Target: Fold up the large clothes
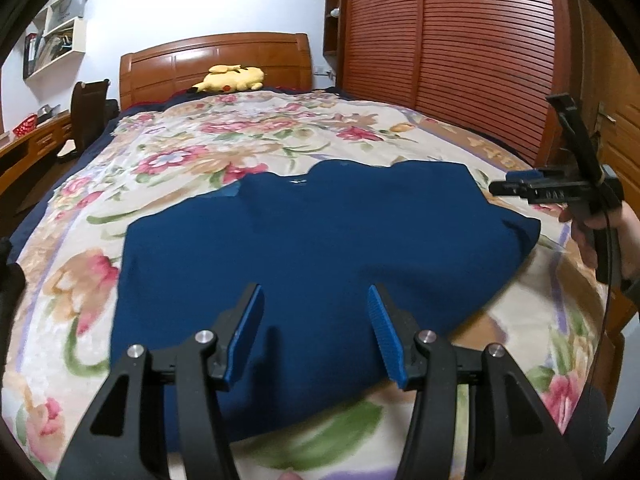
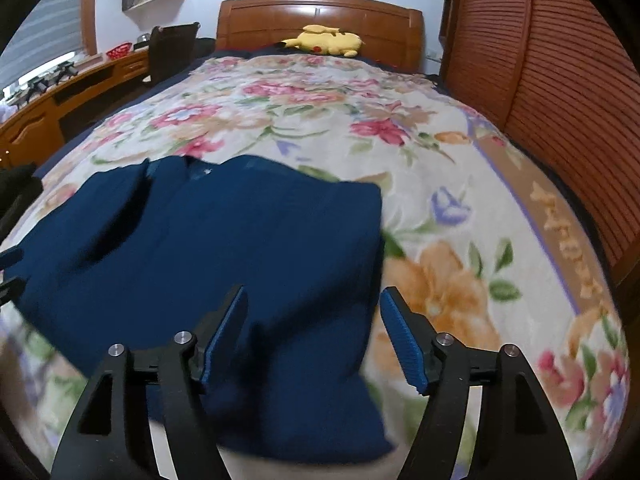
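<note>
A bedroom with a wooden headboard (image 1: pixel 216 60) and slatted wooden wardrobe doors (image 1: pixel 472 52) holds a bed spread with a floral blanket (image 1: pixel 248 136), and on that blanket, toward its foot, lies the dark blue garment (image 1: pixel 304 248), spread mostly flat with its edges folded inward. A yellow plush toy (image 1: pixel 232 78) rests at the far end of the blanket against the headboard. The left tongs (image 1: pixel 316 320) hover over the near part of the garment, blue pads spread wide apart with only cloth showing between them, gripping nothing. The right tongs (image 2: pixel 312 320) stand equally wide open above the garment's right edge, the left pad over blue cloth and the right pad over the bare blanket beside it, also empty. Gold lettering runs along the blanket's brown border (image 2: pixel 560 232), too distorted to read. In the left wrist view the right tongs appear side-on beyond the garment's right edge, held level by the person's hand (image 1: pixel 600 236) wrapped around the handle; small raised lettering on its body cannot be made out.
</note>
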Available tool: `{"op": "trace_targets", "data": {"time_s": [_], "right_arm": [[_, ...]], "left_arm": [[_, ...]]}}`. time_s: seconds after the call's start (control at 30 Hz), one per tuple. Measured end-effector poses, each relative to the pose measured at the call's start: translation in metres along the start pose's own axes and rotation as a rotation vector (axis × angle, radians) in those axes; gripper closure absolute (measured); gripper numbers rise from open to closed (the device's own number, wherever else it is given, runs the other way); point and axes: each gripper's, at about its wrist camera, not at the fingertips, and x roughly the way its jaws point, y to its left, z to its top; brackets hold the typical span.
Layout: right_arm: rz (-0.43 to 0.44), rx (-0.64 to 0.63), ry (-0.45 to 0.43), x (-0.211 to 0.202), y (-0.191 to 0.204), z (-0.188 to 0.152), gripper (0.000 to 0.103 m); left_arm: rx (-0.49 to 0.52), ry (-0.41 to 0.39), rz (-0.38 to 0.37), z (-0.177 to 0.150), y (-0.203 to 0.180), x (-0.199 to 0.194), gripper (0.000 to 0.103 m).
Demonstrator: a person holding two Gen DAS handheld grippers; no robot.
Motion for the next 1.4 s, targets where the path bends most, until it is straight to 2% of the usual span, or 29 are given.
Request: {"op": "trace_targets", "data": {"time_s": [0.33, 0.83, 1.03, 1.4], "right_arm": [[0.017, 0.045, 0.051, 0.012, -0.002, -0.037, 0.028], [0.050, 0.088, 0.038, 0.027, -0.006, -0.064, 0.027], [-0.016, 0.066, 0.041, 0.019, -0.006, -0.066, 0.020], [0.163, 0.171, 0.139, 0.039, -0.025, -0.073, 0.020]], "left_arm": [[0.019, 0.029, -0.027, -0.002, -0.024, 0.014, 0.050], [0.064, 0.117, 0.005, -0.017, -0.035, 0.045, 0.049], [0.052, 0.116, -0.008, -0.019, -0.031, 0.046, 0.048], [0.056, 0.112, -0.006, -0.020, -0.030, 0.045, 0.048]]}}
